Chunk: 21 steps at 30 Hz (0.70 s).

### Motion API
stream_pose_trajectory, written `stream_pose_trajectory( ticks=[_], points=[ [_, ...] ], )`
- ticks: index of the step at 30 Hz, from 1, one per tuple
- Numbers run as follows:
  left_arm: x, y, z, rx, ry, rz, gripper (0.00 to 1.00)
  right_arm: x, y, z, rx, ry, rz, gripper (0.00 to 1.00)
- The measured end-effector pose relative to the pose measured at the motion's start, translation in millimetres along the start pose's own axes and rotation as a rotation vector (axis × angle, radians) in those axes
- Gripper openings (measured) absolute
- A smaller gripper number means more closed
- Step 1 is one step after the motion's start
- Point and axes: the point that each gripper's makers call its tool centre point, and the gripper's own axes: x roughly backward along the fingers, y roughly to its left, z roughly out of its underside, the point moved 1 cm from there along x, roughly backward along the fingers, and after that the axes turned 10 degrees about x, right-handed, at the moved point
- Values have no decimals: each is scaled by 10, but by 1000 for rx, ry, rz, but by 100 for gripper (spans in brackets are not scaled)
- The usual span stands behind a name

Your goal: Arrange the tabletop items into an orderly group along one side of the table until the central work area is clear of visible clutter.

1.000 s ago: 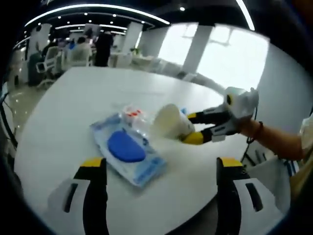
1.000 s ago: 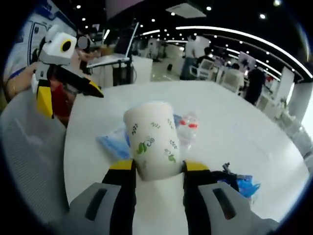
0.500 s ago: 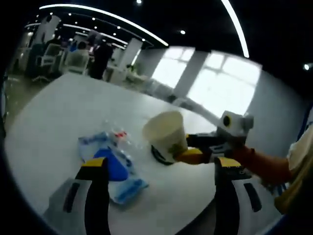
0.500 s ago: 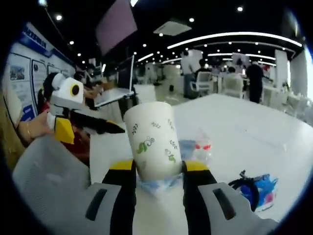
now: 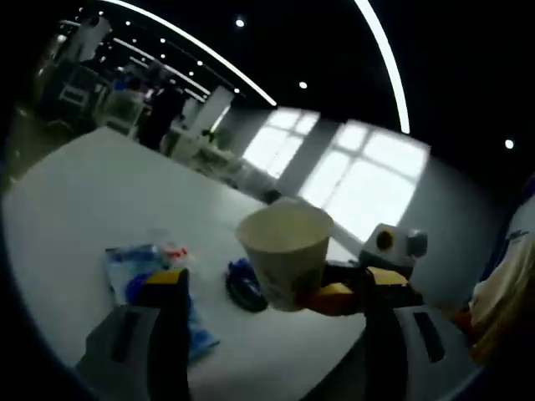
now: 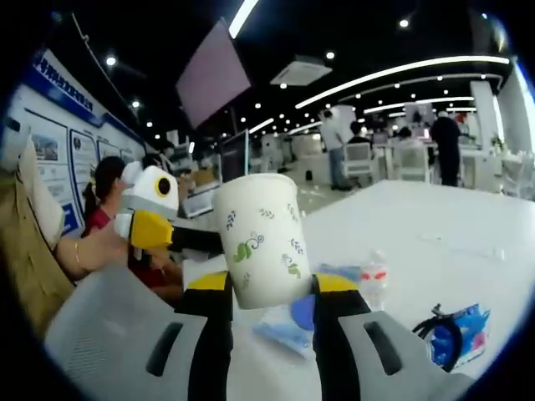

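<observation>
**Paper cup held above the desk by the right gripper**

The right gripper [image 6: 271,288] has its fingers closed on the lower part of a white paper cup [image 6: 261,238] printed with green leaves, holding it upright and clear of the white desk [image 6: 435,242]. In the left gripper view the same cup [image 5: 285,257] hangs in the air with its open mouth up, the right gripper [image 5: 334,296] clamped at its base. The left gripper [image 5: 266,288] has its fingers spread wide apart with nothing between them.

On the desk below lie a clear plastic pouch with a blue item inside [image 5: 138,276], a small clear packet with red marks [image 5: 173,251] just beside it, and a dark blue bundle [image 5: 244,284] near the cup. In the right gripper view the left gripper [image 6: 180,236] reaches in beside the cup.
</observation>
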Motion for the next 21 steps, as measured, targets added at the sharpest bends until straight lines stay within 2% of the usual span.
stream_pose_trajectory(
  ticks=[6,9,13,18,21],
  points=[
    [-23,-101,-44,38,-29,48,76,0,94,-130,0,-42,-6,36],
    [-27,-121,-67,35,-43,54,74,-7,116,-157,0,-50,-8,36],
    [-36,-125,-60,10,-32,52,72,0,164,-170,1,-49,-7,36],
    [-42,-164,-44,-18,-31,71,59,3,168,-194,9,-58,5,36],
    [-46,-213,-66,-23,-47,106,50,5,181,-210,2,-67,2,36]
  ],
)
